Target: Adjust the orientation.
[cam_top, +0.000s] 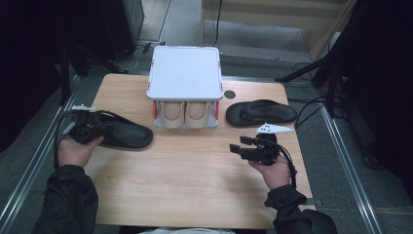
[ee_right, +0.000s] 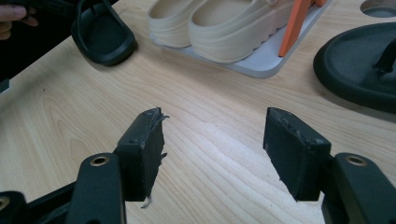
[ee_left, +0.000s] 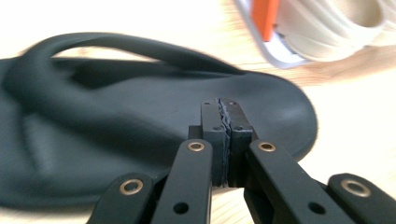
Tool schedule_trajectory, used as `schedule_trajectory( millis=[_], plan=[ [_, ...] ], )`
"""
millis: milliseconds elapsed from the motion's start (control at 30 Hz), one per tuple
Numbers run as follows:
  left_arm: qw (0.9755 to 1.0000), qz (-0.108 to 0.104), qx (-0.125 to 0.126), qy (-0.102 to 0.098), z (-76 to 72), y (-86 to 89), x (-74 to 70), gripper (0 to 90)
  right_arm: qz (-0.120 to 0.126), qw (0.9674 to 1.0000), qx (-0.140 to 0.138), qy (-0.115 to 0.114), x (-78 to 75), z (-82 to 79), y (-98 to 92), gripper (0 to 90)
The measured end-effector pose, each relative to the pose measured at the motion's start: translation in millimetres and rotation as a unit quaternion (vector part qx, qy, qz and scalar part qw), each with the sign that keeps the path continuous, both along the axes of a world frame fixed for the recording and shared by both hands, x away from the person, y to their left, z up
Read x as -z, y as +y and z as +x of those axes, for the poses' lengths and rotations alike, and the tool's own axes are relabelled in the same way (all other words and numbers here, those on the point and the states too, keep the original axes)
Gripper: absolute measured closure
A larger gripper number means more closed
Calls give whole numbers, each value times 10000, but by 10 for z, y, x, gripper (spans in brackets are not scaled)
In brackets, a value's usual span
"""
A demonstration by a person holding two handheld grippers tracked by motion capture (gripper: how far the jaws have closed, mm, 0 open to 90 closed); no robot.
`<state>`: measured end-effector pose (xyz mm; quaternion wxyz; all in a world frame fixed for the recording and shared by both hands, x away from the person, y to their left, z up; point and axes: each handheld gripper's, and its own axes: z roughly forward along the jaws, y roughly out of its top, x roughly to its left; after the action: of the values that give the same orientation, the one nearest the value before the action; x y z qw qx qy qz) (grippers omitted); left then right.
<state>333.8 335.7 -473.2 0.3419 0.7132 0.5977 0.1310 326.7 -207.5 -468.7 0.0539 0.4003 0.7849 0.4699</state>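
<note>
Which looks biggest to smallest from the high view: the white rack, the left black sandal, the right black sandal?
1. white rack, clearly largest.
2. left black sandal and right black sandal: they look about alike, so no ranking between them.

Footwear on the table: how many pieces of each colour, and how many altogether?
Black sandals: 2, one at the left, one at the right
Cream clogs: 2, side by side under the white rack, left one and right one
Total: 4
</note>
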Motion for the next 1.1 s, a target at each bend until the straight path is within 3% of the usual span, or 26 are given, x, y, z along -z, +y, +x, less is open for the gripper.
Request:
schedule_trajectory(
  millis=[267,467,733,967,1100],
  plan=[
    [9988,90,-473,13,-186,282,29,899,-4,10000,-86,-19,-9,60,51,385],
    [9963,85,-835,175,-307,468,154,899,-34,9998,-211,-11,-11,104,132,384],
    [9949,122,-856,511,-201,486,384,900,-66,9997,-252,-17,-4,117,167,384],
    [9945,38,-926,495,-111,519,421,900,-87,9997,-223,11,-3,111,148,384],
    [9939,125,-995,468,-11,536,420,900,-128,9998,-177,21,-5,83,130,384]
  ],
)
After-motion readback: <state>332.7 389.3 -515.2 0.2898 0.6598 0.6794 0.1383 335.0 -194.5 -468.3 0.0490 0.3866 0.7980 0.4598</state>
